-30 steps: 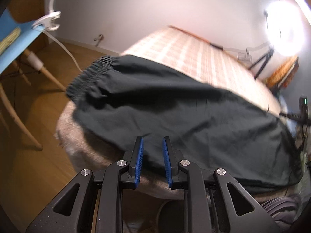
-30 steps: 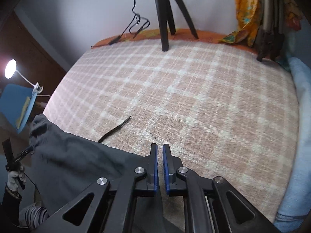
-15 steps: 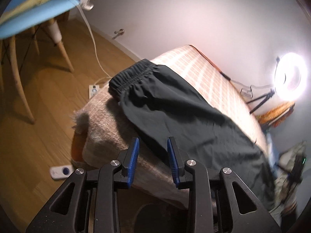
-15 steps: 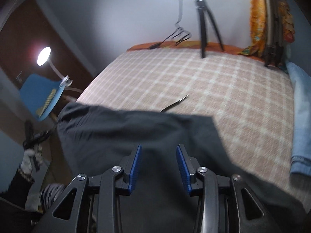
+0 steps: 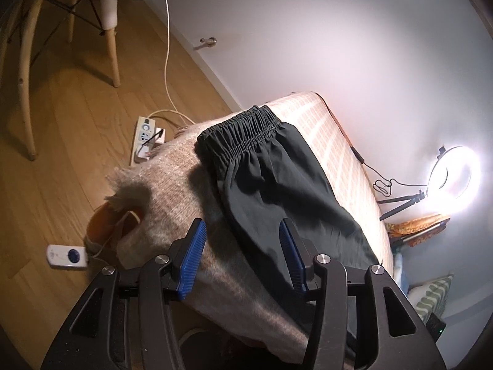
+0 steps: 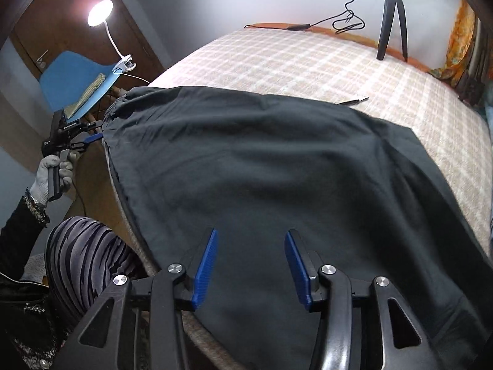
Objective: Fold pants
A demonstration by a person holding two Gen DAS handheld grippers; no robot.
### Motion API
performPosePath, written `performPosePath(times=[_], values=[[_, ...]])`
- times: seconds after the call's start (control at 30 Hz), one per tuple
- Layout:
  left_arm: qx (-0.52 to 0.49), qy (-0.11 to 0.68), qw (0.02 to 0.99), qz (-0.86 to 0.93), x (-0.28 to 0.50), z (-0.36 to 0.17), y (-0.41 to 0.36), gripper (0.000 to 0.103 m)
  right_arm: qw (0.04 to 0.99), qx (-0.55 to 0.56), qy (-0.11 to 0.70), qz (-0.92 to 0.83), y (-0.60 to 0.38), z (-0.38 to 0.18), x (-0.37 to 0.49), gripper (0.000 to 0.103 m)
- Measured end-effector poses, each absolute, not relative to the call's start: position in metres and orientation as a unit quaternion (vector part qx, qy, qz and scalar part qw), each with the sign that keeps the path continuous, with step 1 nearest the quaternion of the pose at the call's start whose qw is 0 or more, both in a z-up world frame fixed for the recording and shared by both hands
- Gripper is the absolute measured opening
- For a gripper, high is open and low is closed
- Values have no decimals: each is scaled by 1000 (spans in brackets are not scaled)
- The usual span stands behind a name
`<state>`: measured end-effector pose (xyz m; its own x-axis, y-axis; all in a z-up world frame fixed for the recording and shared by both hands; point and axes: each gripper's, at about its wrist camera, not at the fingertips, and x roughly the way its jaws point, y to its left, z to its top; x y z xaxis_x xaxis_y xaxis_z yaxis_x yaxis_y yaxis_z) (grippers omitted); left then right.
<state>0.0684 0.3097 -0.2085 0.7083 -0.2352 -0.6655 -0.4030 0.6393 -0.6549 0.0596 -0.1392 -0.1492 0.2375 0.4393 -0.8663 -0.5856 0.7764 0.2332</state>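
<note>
Dark pants (image 5: 277, 191) lie flat along the near edge of a bed with a checked blanket (image 5: 320, 129); the elastic waistband (image 5: 240, 132) is at the bed's corner. My left gripper (image 5: 243, 256) is open and empty, held off the bed's edge below the waistband end. In the right wrist view the pants (image 6: 262, 166) spread across the blanket (image 6: 308, 61). My right gripper (image 6: 251, 265) is open and empty, just above the leg end. The left gripper (image 6: 74, 141) also shows there, beside the waistband.
A blue chair (image 6: 77, 83) with a clip lamp (image 6: 100, 14) stands by the bed corner. A power strip (image 5: 144, 138) and cable lie on the wooden floor. A tripod (image 6: 393, 21) with ring light (image 5: 456, 178) stands on the far side. My striped knee (image 6: 83, 256) is beside the bed.
Both grippers have opened wide and pulled back from the pants. The pants now lie released on the bed. The left gripper has swung away towards the floor side.
</note>
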Motion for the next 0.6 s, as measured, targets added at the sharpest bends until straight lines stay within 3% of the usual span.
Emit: performPosePath(times=[0.6], values=[[-493,287,821,11,83,-233,345,48,781,-67,540,307,-102,-141,66,48]])
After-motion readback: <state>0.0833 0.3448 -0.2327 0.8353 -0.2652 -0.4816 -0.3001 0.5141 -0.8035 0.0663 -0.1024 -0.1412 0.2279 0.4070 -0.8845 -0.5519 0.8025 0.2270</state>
